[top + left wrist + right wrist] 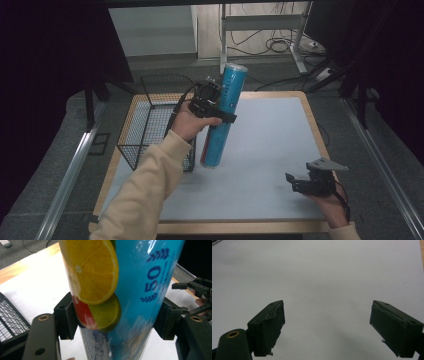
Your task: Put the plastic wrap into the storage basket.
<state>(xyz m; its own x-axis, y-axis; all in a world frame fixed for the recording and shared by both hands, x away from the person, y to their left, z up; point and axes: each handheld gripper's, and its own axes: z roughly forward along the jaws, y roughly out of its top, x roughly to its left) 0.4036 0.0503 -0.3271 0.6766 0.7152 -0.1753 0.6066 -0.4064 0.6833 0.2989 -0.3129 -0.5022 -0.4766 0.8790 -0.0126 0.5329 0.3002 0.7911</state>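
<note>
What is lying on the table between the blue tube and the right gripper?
Nothing: in the high view, the stretch of white table mat between the blue tube and the right gripper is bare.

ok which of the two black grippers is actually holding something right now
The left gripper: its jaws clamp the tall blue cylindrical canister beside the black wire basket. The right gripper is open over the table.

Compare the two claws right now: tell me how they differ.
The left claw is shut on the blue canister, while the right claw is open with nothing between its jaws. The left claw is raised beside the wire basket; the right claw sits low over the table mat. Both are black, hand-held.
</note>
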